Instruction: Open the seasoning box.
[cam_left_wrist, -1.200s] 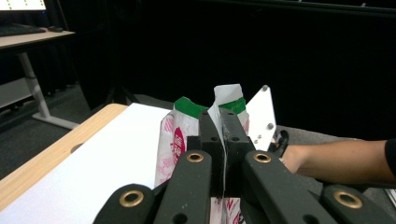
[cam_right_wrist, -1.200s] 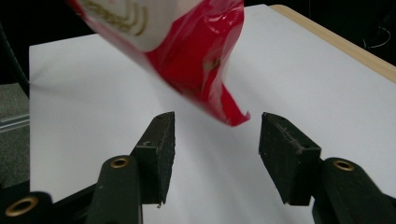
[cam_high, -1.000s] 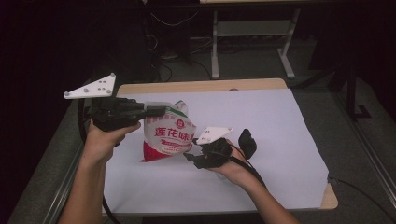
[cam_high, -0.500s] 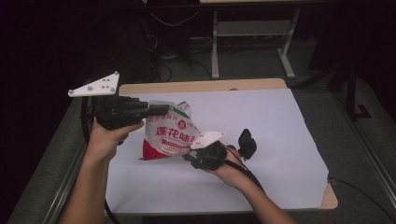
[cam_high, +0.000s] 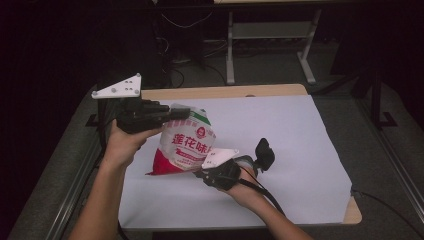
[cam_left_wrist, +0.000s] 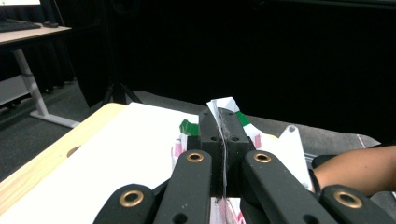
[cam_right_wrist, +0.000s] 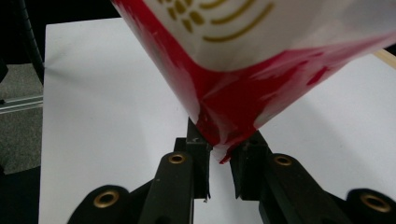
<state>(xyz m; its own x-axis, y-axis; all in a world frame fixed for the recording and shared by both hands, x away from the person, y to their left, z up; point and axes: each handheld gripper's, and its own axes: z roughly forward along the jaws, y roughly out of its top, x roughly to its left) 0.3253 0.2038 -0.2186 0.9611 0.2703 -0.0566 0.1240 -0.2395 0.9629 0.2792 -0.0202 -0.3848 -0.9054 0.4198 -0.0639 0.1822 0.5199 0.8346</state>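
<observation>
Above the white-papered desk (cam_high: 300, 150), the left gripper (cam_left_wrist: 219, 140) is pinching the soft, crinkly seasoning pouch (cam_high: 187, 145) at its 12 o'clock seal, while the right gripper (cam_right_wrist: 219, 161), fingers parted, is closing around its 6 o'clock corner, seemingly the firmest hold.

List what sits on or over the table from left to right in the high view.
Left gripper → snack bag → right gripper → bare white sheet
</observation>
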